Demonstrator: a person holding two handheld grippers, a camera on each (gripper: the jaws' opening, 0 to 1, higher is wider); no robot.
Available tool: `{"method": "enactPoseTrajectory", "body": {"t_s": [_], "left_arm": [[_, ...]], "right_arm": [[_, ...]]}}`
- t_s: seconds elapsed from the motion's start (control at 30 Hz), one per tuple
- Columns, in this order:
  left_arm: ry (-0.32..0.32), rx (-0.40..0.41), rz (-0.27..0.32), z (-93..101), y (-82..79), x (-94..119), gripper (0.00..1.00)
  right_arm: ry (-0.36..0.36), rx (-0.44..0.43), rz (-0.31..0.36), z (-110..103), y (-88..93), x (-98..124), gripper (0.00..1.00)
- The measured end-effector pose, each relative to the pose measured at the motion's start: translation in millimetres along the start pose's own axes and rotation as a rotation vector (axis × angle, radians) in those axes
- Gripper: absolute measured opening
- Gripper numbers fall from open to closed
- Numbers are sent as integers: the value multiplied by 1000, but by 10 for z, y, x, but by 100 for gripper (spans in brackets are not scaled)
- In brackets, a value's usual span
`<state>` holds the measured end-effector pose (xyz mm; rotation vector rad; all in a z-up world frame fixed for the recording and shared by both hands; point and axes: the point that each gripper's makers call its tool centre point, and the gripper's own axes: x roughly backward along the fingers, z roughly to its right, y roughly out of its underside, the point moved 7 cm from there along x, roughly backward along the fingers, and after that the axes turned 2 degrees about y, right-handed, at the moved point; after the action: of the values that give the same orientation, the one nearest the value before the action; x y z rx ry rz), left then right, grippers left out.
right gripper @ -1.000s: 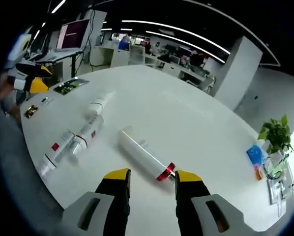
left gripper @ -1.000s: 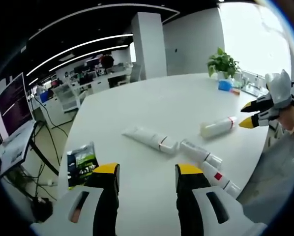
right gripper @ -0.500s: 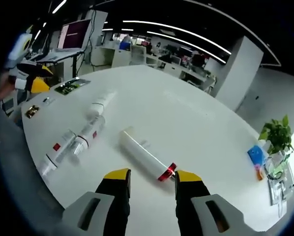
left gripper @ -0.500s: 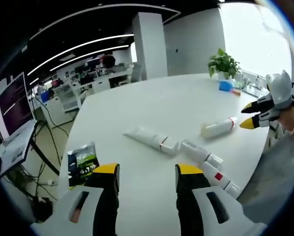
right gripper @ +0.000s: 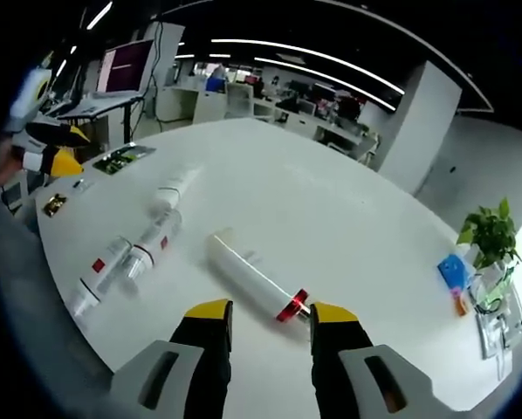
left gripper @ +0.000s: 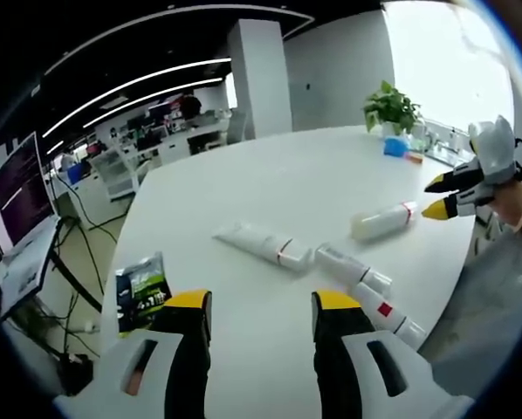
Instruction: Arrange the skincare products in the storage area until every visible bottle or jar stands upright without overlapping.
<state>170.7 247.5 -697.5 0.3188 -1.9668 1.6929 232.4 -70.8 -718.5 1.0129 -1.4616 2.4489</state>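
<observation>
On white table (right gripper: 331,218), 4 tubes lying flat, both grippers apart.

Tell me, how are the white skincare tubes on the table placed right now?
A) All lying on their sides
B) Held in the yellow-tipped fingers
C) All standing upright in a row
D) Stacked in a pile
A: the tube with the red band, the pair end to end and the one beyond all lie flat on the white table, apart from both grippers.
</observation>
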Motion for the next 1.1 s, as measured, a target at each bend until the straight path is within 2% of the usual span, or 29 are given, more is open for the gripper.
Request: {"method": "enactPoseTrajectory", "body": {"t_s": [0.3,0.73,0.9,1.1], "left_arm": [[15,12,-1,9,7,-14,41],[12,29,3,1,10,-11,41],[10,26,-5,4,19,-13,41],[0,33,0,-20,15,3,41]], "right_arm": [[0,-18,10,20,-14,8,31],[8,-99,29,101,-17,32,31],[14,-135,56,140,-38,69,31],[14,-130,72,144,-64,69,31]]}}
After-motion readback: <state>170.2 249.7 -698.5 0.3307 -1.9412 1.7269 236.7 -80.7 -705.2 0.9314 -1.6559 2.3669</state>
